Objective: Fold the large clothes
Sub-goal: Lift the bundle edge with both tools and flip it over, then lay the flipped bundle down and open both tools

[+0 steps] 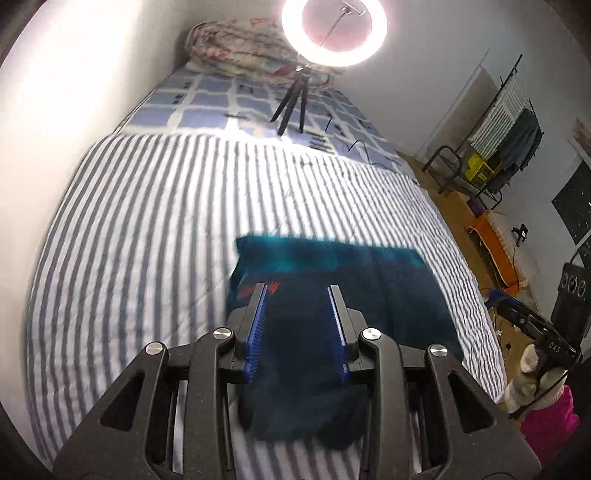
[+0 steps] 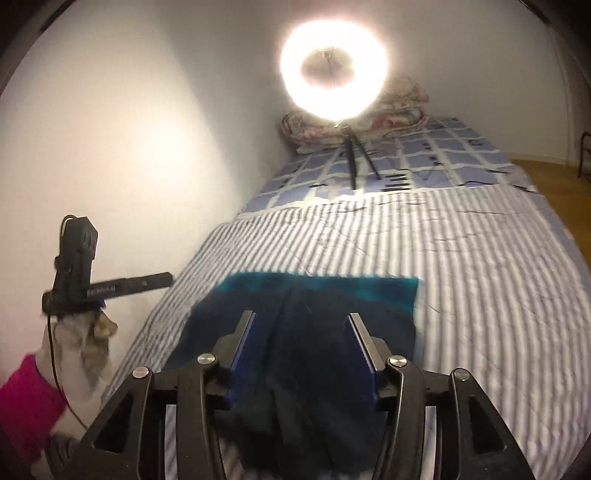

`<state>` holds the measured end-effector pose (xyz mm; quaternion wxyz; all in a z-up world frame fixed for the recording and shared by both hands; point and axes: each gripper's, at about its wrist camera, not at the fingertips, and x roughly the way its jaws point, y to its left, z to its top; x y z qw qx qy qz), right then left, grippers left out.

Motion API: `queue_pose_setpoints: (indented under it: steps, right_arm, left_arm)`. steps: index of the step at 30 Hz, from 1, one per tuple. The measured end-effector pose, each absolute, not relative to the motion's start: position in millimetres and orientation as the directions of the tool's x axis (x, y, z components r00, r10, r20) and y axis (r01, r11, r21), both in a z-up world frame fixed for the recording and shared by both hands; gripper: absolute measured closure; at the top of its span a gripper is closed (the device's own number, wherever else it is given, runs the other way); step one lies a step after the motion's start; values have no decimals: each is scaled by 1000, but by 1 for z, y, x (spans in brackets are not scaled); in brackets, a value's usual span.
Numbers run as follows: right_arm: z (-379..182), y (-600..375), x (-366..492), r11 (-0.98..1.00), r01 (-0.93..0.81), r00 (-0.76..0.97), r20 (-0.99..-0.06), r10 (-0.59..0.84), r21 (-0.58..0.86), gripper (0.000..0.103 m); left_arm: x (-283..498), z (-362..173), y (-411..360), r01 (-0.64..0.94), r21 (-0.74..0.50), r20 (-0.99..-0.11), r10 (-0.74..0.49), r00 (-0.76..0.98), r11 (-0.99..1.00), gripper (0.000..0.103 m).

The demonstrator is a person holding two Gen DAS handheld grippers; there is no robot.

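Note:
A folded dark teal garment (image 1: 388,280) with a red print near its left side lies flat on the striped bed sheet (image 1: 147,221). My left gripper (image 1: 297,288) hovers over its near half, jaws open, nothing pinched between the blue pads. In the right wrist view the same garment (image 2: 369,291) lies below my right gripper (image 2: 302,314), which is open too, with a wider gap and the cloth lying loose beneath. A gloved hand (image 2: 74,343) with a pink sleeve carries the left gripper at the wall side. The other gloved hand (image 1: 528,369) shows at the bed's floor side.
A lit ring light (image 1: 334,33) on a small tripod (image 1: 291,103) stands on the blue checked cover at the far end, before a bundled floral quilt (image 1: 236,48). A white wall runs along one side of the bed. On the wooden floor stand a clothes rack (image 1: 509,129) and clutter.

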<state>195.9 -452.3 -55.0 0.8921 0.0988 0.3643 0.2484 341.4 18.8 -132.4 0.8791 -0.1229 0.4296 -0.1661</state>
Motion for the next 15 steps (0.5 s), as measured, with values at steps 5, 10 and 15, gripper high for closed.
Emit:
queue_pose_setpoints:
  steps: [5,10,15]
  right_arm:
    - [-87,-415,263,862,-364,533,-680,504,354,68]
    - [-139,-396,297,897,-353,472,-777,417,268,72]
    - [-169,-399,316,905,-319,441,-801,405,282,76]
  left_arm:
    - [380,-147,-17,230,-315,-717,-390,578,921,73]
    - [417,-200,-31,198,-280,-786,-343,515,939,73]
    - [439,-266,-15,147,-353,-797,-379,471,924,73]
